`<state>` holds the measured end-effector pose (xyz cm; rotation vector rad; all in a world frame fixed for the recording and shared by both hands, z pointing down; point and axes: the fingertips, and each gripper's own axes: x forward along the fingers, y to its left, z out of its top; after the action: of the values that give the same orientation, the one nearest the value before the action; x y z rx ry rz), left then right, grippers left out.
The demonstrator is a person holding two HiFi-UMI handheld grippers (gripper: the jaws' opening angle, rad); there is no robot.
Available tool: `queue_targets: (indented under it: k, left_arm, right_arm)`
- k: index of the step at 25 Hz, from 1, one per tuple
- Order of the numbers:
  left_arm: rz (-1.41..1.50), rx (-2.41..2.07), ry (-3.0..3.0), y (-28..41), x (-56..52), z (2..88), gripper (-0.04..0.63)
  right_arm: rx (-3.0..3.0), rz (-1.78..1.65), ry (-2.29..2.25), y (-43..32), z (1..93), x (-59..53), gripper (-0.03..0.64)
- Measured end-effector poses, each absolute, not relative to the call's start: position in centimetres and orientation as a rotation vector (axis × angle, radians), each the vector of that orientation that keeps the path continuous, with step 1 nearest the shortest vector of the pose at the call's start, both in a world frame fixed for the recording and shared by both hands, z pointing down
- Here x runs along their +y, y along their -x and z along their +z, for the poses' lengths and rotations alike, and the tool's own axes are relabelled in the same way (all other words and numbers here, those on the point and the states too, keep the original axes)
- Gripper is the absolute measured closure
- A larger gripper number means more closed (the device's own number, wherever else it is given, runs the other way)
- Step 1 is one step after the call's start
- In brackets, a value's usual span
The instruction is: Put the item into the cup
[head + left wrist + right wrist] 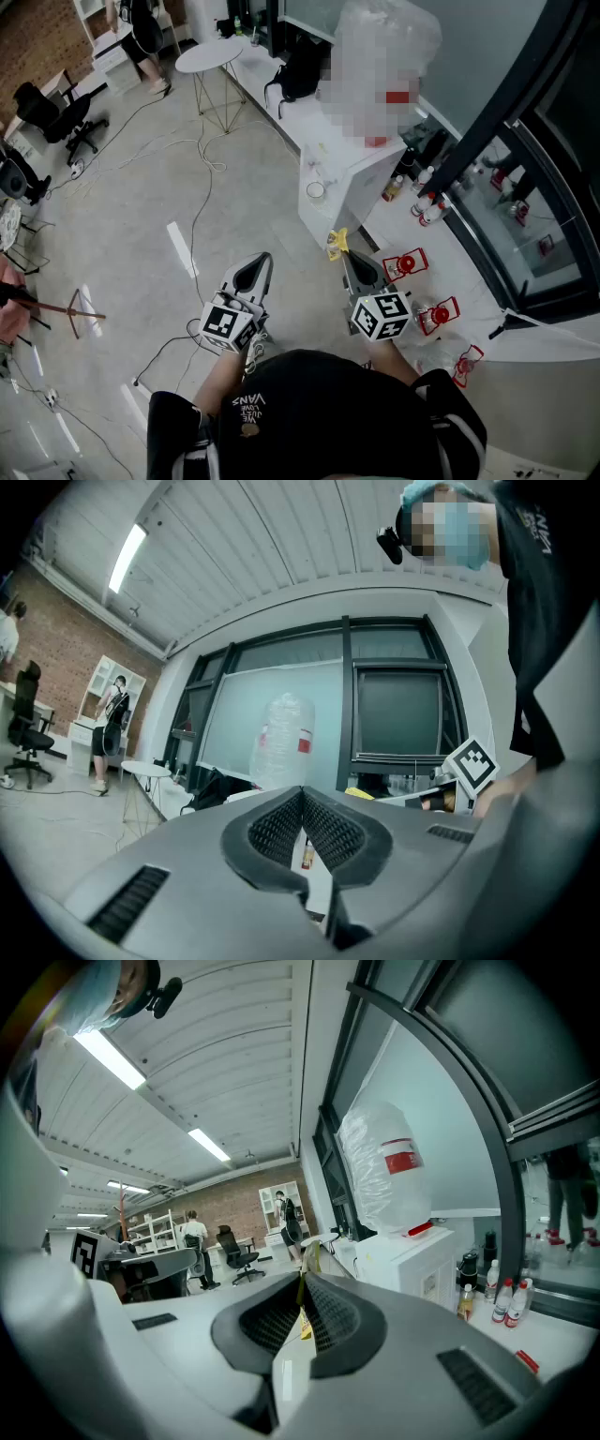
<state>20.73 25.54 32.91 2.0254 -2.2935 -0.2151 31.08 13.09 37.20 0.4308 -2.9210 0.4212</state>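
My right gripper jaws pinch the thin yellow item by one end, probably light, limp and slip-prone; left gripper jaws meet empty.

Two grippers, one yellow item, one table.

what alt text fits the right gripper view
The right hand-held gripper has its jaws shut on a thin yellow item. Behind it, a white cabinet carries a large clear plastic object with a red label; small bottles stand to its right.
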Motion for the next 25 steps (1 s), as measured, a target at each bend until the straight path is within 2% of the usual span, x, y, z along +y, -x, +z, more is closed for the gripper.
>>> queue_targets:
  k: [9,18,25]
  left_arm:
    - [-0.185,-2.192,-2.093,-14.3,24.7,34.3,0.575]
    - [-0.110,-2.005,-2.245,-4.3,24.6,35.6,0.575]
    - [-0.136,-1.914,-2.242,0.7,20.7,37.4,0.575]
  right_arm:
    - [-2.920,0.515,-0.544,-25.9,37.5,12.5,0.566]
    - [-2.891,0.594,-0.763,-16.8,38.7,13.1,0.567]
    - [-2.839,0.603,-0.840,-12.2,39.5,10.0,0.566]
